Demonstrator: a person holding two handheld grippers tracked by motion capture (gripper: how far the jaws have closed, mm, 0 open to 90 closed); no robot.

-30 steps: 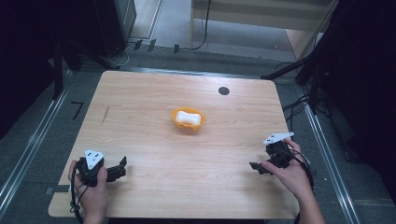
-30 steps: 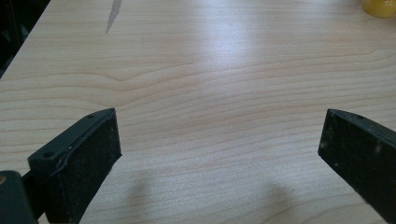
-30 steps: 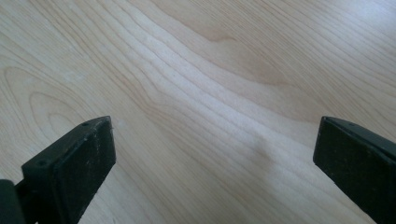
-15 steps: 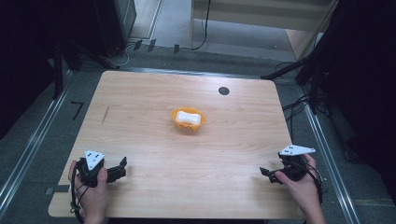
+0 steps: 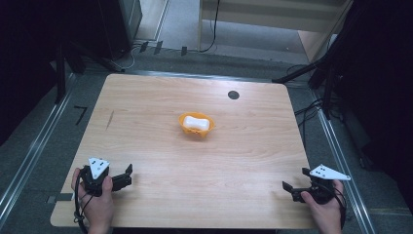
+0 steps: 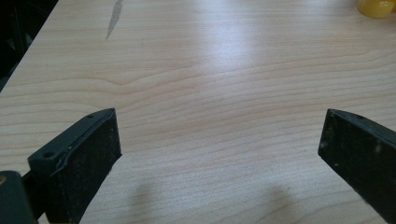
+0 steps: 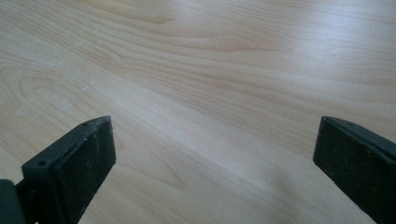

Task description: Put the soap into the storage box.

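While lower, right hand-held gripper perhaps agape.

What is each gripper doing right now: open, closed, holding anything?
Left gripper: open, holding nothing, jaws wide over bare table.
Right gripper: open, holding nothing, jaws wide apart.

You work at a pale wood-grain tabletop with rounded corners, a dark round hole near its far edge and a dark streak on its left part. Grey floor surrounds it, with metal rails along both sides. Black cables trail beyond, beside a light wooden cabinet. Dark curtains flank you.
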